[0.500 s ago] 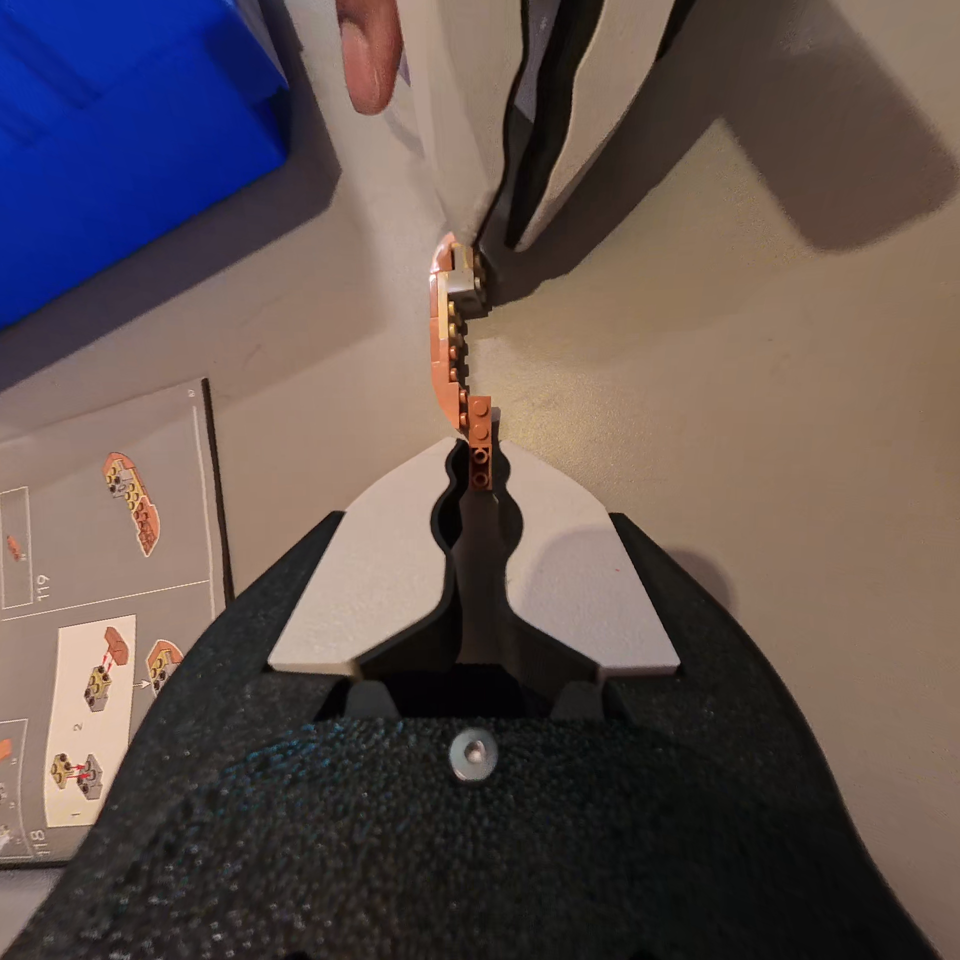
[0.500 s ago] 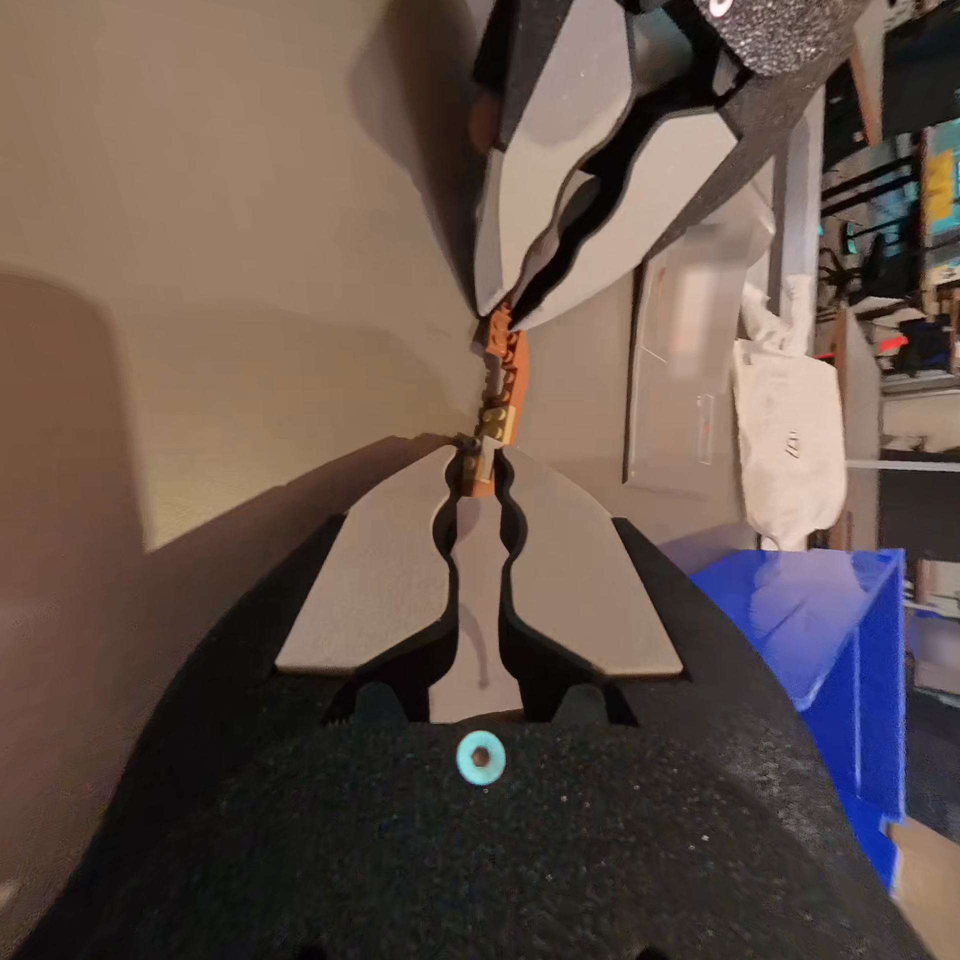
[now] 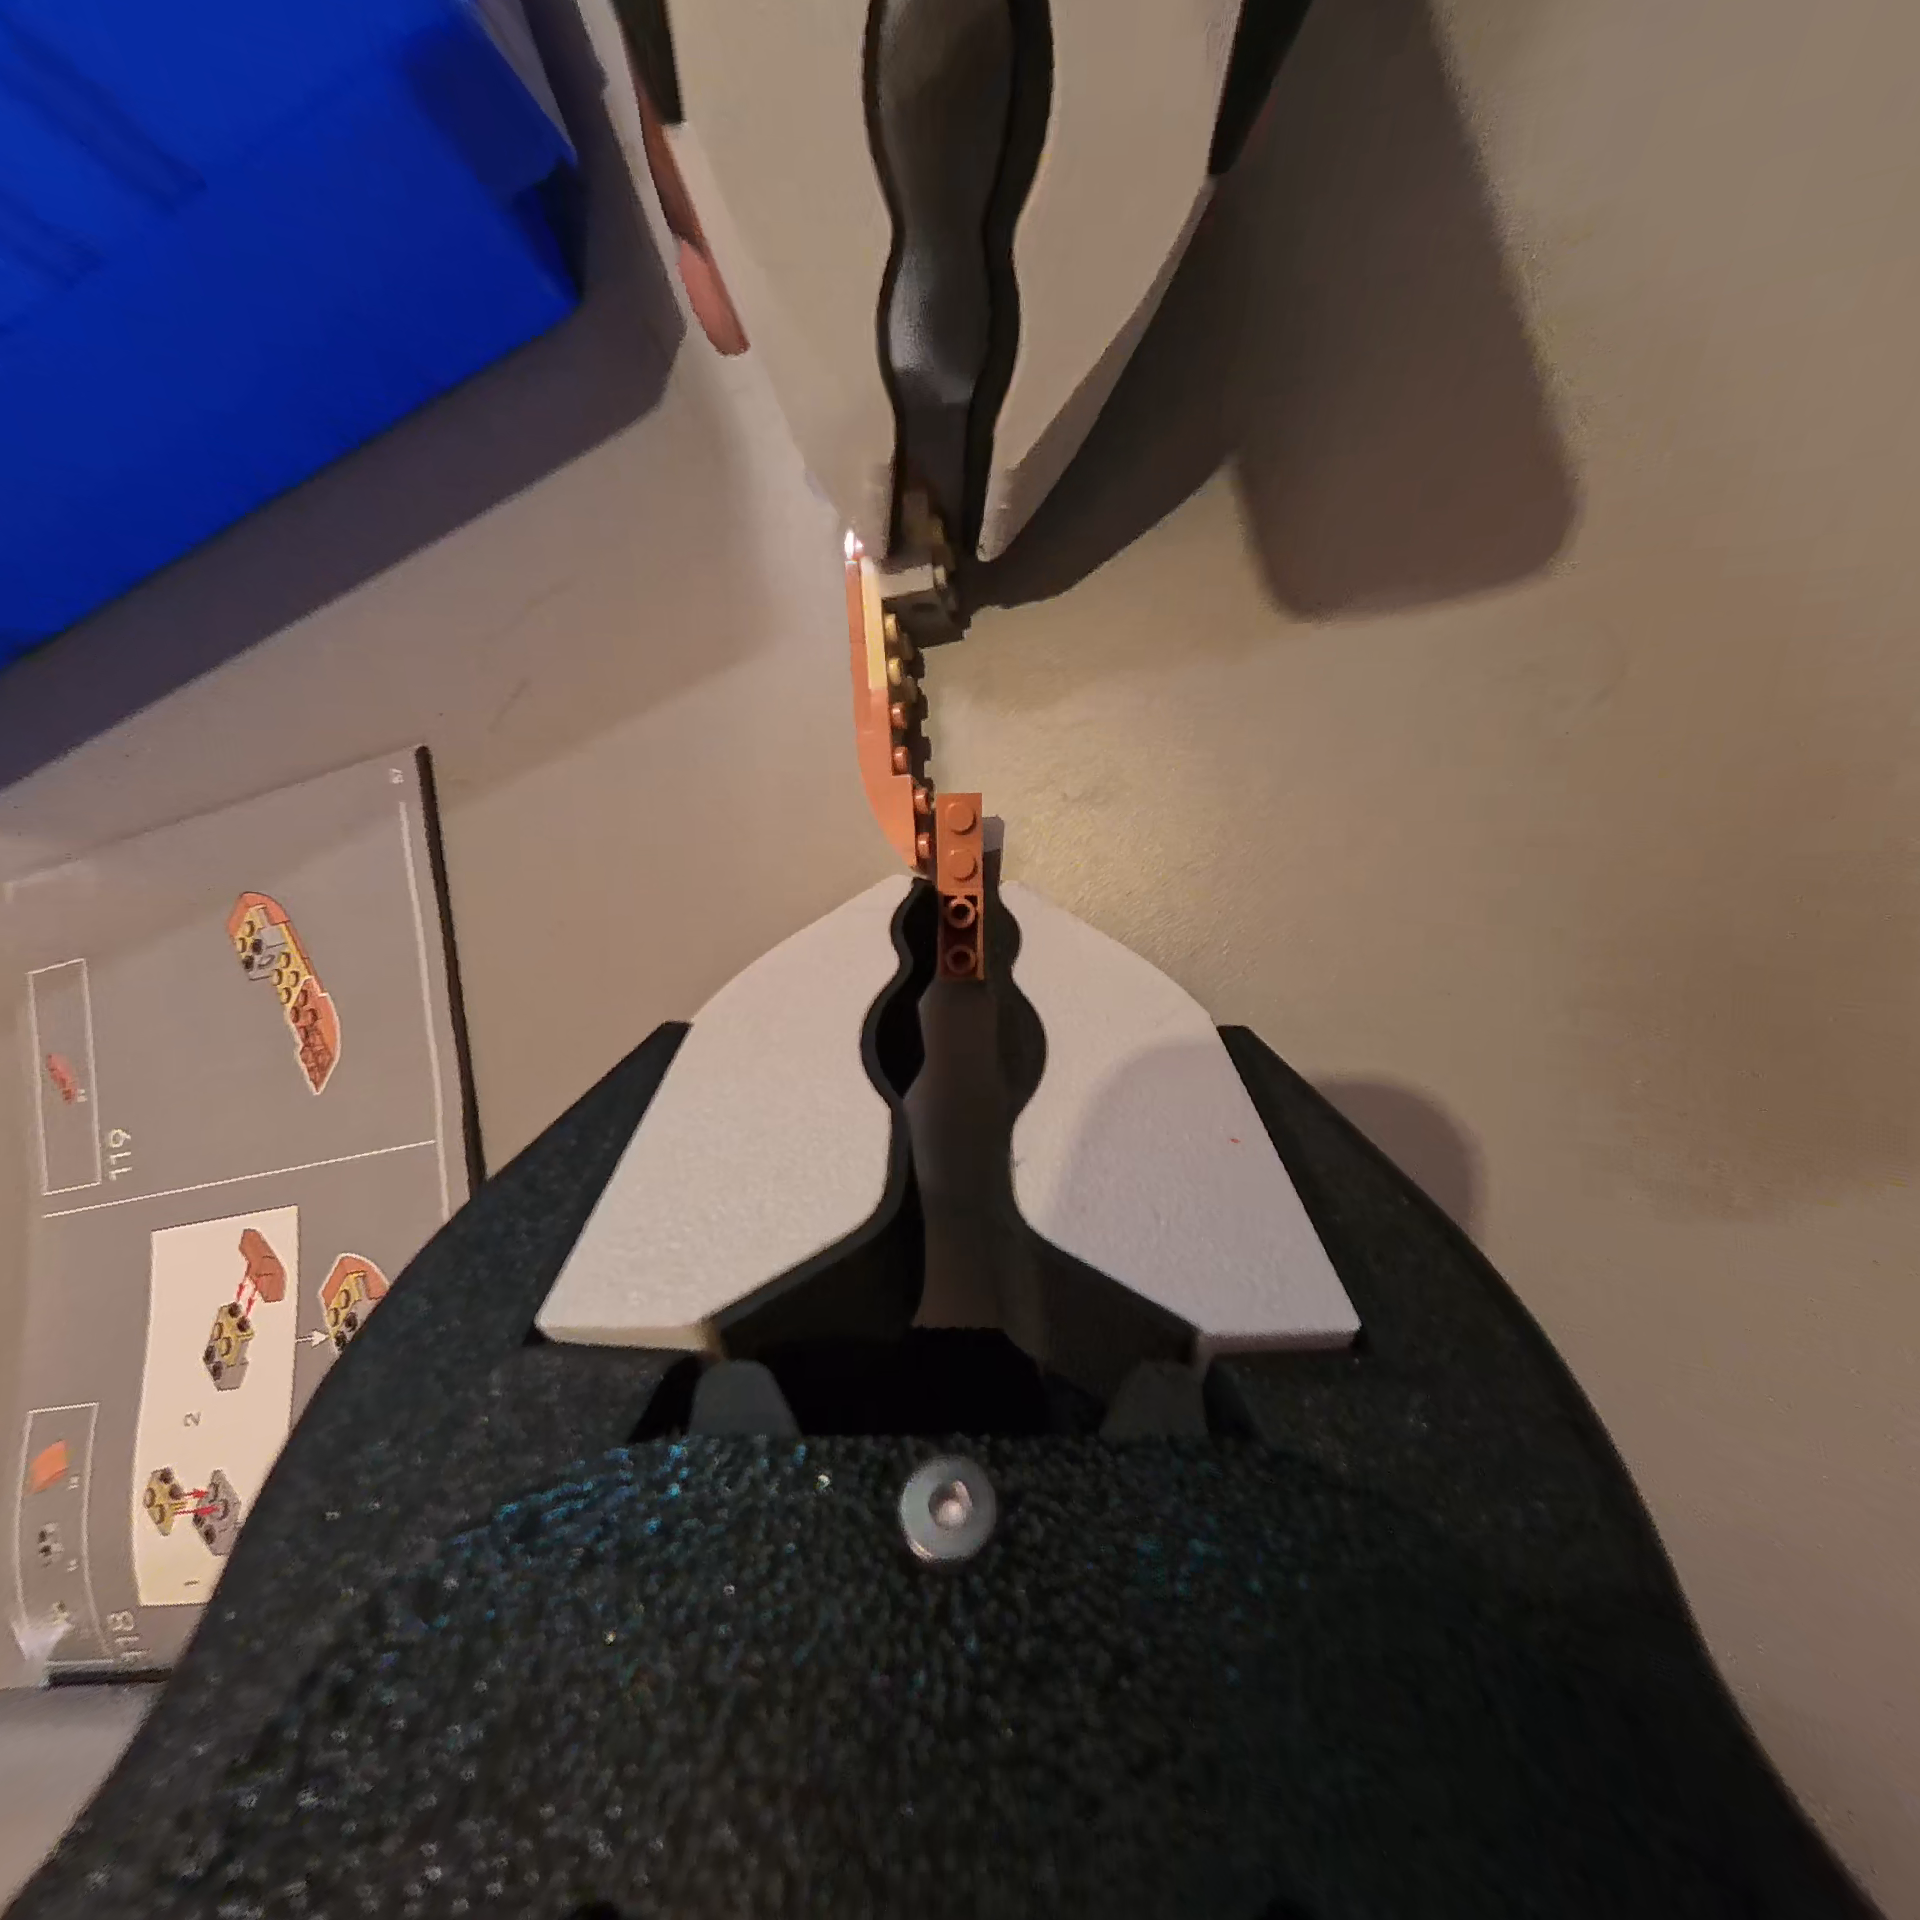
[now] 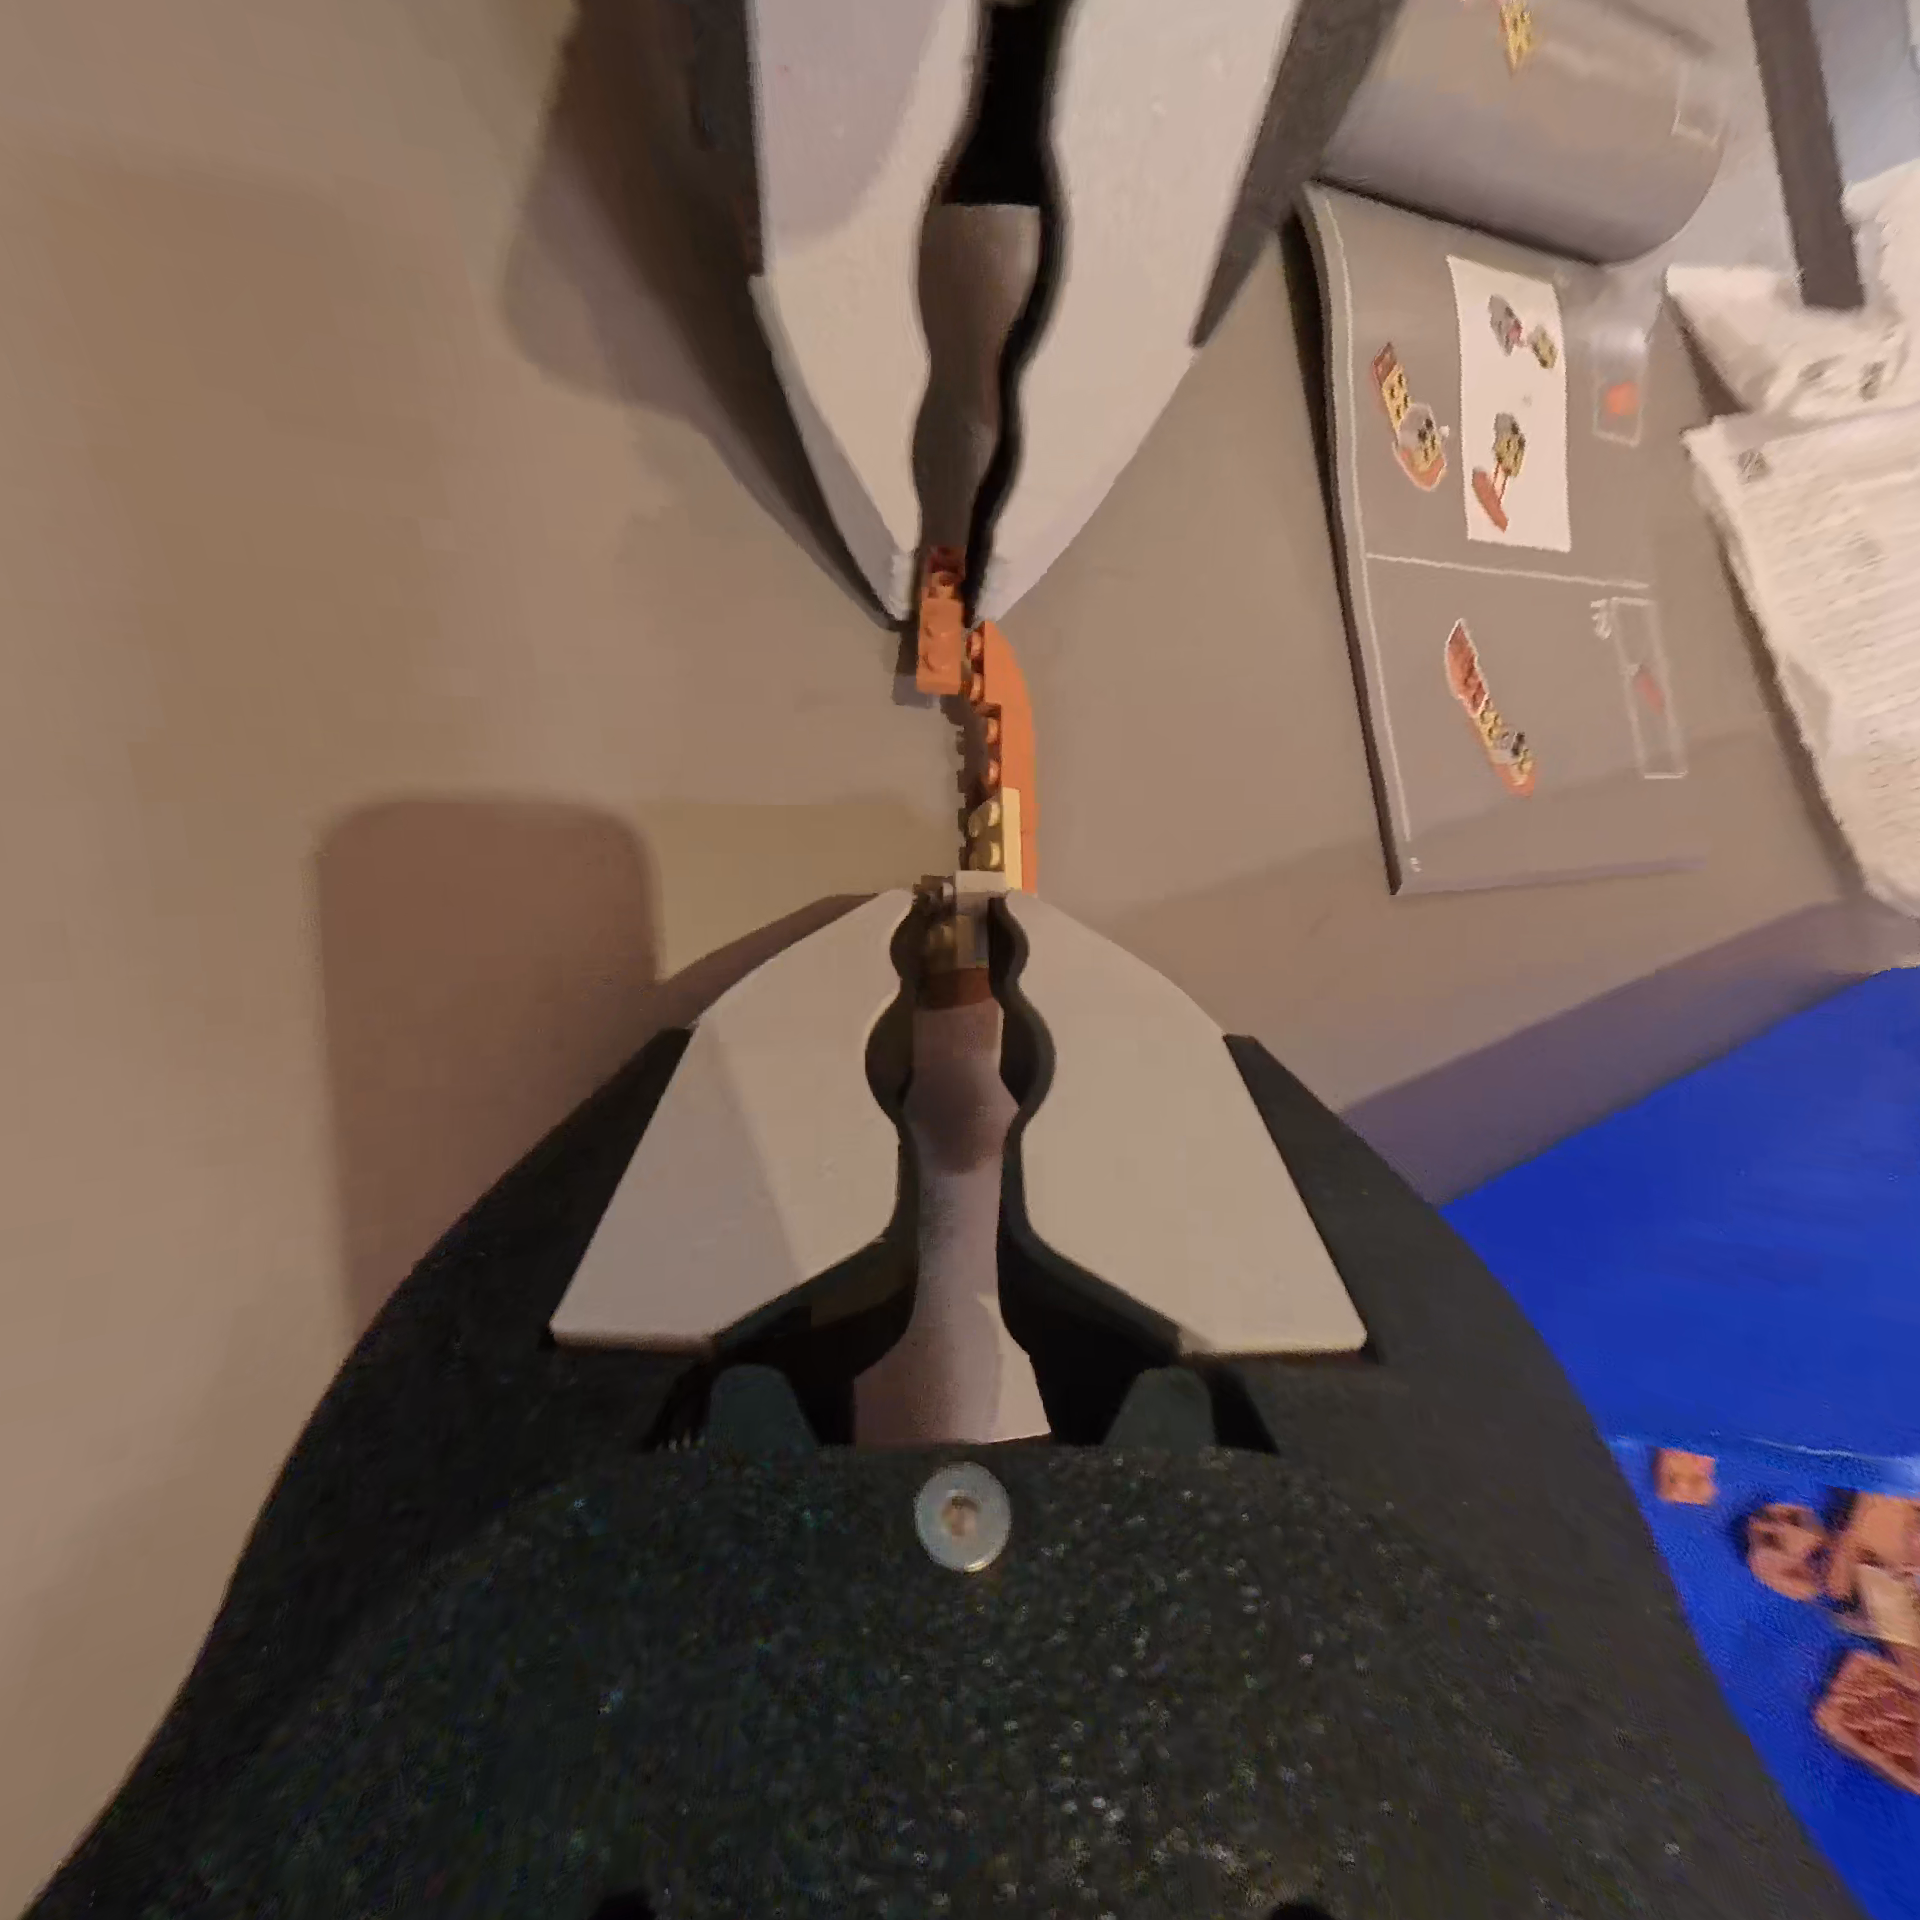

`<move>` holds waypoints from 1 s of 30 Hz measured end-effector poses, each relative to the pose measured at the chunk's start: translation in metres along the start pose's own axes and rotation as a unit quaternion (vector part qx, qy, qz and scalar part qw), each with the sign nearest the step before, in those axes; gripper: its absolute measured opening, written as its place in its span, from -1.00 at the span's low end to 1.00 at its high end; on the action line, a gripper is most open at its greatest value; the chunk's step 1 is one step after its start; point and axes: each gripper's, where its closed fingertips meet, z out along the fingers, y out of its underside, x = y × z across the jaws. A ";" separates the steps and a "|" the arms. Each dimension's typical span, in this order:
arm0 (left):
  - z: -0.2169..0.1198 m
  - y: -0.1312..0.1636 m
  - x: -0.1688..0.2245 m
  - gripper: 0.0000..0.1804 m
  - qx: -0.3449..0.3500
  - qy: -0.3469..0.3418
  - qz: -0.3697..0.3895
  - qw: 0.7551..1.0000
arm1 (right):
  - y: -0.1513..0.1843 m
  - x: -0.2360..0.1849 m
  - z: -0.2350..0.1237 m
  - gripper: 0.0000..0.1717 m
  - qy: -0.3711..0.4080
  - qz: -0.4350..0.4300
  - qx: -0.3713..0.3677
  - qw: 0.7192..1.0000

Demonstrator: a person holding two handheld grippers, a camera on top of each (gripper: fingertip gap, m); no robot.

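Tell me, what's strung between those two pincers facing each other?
A curved orange brick assembly, held by the right gripper, meeting the small orange brick in the left gripper; both views show it.

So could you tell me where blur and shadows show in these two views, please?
Left wrist view: booklet and blue bin edges smeared; dark gripper shadow top right. Right wrist view: bin contents blurred; soft rectangular shadow left on the table.

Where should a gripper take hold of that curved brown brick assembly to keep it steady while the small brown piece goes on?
Probably by its blocky grey-and-tan end, from straight along its length, pads on the two flat sides. The right gripper already holds the curved brick assembly there, which leaves the studded edge and far tip open to the small brown brick in the left gripper.
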 end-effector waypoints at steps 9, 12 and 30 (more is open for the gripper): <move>-0.005 0.000 -0.003 -0.91 0.000 -0.008 -0.002 1.000 | 0.005 0.024 0.005 -0.85 -0.012 0.151 -0.009 0.988; -0.006 0.000 -0.004 -0.91 0.000 -0.011 -0.004 1.000 | 0.008 0.029 0.003 -0.78 0.034 0.090 -0.027 0.995; -0.006 0.004 -0.005 -0.91 -0.012 -0.017 0.006 1.000 | 0.020 0.030 0.010 -0.78 0.023 0.082 -0.050 0.995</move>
